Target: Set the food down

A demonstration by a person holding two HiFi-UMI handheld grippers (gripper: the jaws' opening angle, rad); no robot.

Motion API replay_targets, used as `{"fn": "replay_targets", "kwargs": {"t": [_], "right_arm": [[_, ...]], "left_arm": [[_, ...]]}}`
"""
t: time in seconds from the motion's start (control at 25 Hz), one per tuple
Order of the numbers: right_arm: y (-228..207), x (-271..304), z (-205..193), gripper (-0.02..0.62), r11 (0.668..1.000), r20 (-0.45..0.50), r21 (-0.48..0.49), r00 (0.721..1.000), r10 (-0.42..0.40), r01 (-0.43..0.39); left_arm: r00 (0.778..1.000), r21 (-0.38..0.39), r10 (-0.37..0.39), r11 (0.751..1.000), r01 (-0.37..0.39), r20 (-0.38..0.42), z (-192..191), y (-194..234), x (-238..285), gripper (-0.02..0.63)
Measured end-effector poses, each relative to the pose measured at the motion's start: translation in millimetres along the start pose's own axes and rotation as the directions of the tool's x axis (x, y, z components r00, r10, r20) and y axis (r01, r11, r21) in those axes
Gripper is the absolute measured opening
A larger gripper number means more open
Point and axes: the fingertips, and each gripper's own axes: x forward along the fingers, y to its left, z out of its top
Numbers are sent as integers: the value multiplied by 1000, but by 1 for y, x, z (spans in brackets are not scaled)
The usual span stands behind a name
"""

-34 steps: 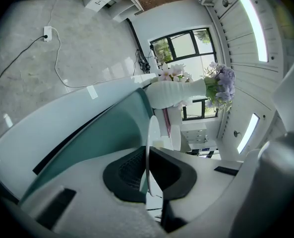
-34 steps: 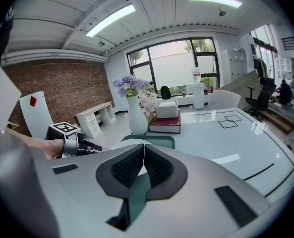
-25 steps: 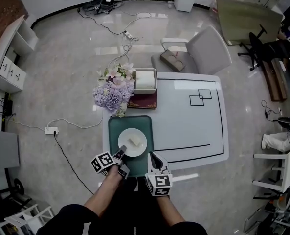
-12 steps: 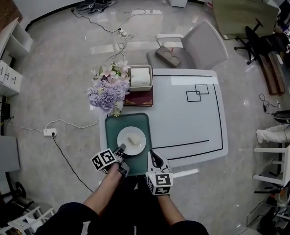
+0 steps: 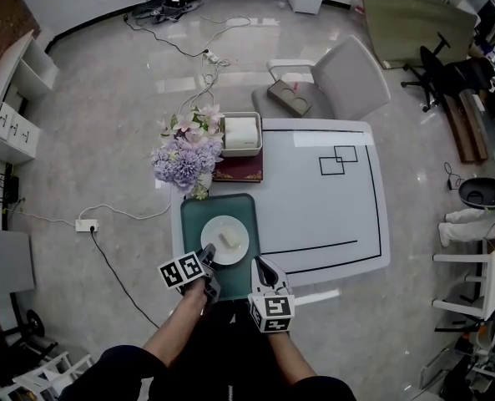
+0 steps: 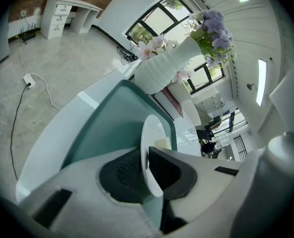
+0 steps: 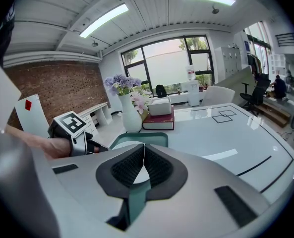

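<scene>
A white plate (image 5: 225,241) with a pale block of food (image 5: 229,239) lies on a green tray (image 5: 199,215) at the near left of the white table (image 5: 330,215). My left gripper (image 5: 206,254) is shut on the plate's near-left rim. In the left gripper view the plate (image 6: 151,138) stands edge-on between the pads, and the food (image 6: 161,144) shows just beyond. My right gripper (image 5: 260,265) sits at the tray's near right corner. Its jaws (image 7: 143,150) are shut, with the tray's green rim (image 7: 136,202) running between them.
A white vase of purple and pink flowers (image 5: 184,161) stands just beyond the tray. Beside it a tissue box (image 5: 240,134) rests on a dark red book (image 5: 240,170). A grey chair (image 5: 330,82) is at the table's far side. Black lines mark the tabletop.
My left gripper has rolled about its own axis, its marker cube turning, while staying on the plate's rim. The plate, tray and right gripper have not moved.
</scene>
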Motion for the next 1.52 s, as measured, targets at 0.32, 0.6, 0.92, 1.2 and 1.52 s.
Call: {"fn": "replay_targets", "kwargs": {"t": [0.32,0.6,0.92,1.2,1.52], "right_arm": [[4,0,0,11,1000,4,0,1000,12,-12],[5,-1,-1,11,1000,6,4,1000,14,-14],[10,-6,-4,11,1000,13,7,1000,11,-11],[20,-14,-4,11,1000,25,8,1000,6,-6],[31,-29,-6,10,1000,57,-4,998,-1,1]], "left_arm": [[997,99,5,995,3,-83,-11,-4,-1,89],[989,265,72,964,-36,-128,-19,-1,-1,130],[982,276,81,961,-31,-172,-31,8,-6,140],[985,236,66,971,-26,-161,-36,19,-16,140],[999,306,-11,952,27,-54,-20,2,-46,138]]}}
